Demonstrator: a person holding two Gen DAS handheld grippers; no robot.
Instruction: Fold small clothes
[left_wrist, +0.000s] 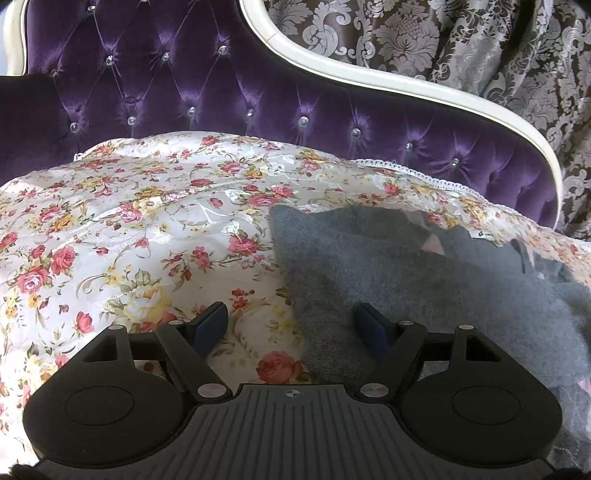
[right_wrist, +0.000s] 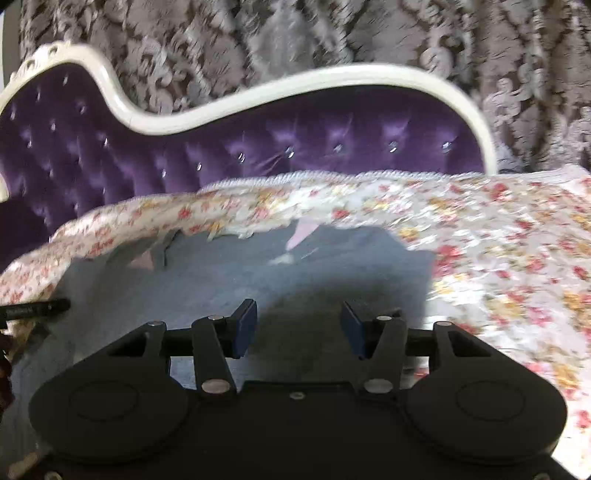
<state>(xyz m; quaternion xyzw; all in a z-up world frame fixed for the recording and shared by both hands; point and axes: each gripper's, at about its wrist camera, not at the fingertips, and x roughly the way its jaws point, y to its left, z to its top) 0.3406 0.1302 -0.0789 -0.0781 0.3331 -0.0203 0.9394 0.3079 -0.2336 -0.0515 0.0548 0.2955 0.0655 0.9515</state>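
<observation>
A small grey garment (left_wrist: 406, 273) of soft knitted or fleecy cloth lay on a floral bedspread (left_wrist: 147, 229) that covered a bed with a tufted purple headboard (left_wrist: 221, 92) framed in cream, a patterned grey and brown curtain (left_wrist: 461, 40) hanging behind. The left tongs (left_wrist: 293, 330) stood wide apart with nothing between the pads: one blue pad sat over the bare bedspread and the other over the near left edge of the garment, so the tongs straddled that edge without clamping it. The right tongs (right_wrist: 299, 328) were also apart, less widely, and hung over the middle of the same grey garment (right_wrist: 258, 280), empty; that view was smeared, which suggested the hand was on the move. The garment looked partly dealt with. Its left side ran in a fairly straight, clean edge and the nearer body lay flat, as if one fold had perhaps been laid or the piece had at least been spread out. The far edge was ragged in outline, with a bit of pale pink lining or label (left_wrist: 434, 245) showing, and in the left wrist view the right side bunched into lumps. No neat stack of finished pieces was visible in either view, and whether other clothes waited out of frame could not be told. By this reckoning the job was at an early or middle stage: the bunched side needed smoothing, and at least one more fold seemed due before this piece could count as done.
</observation>
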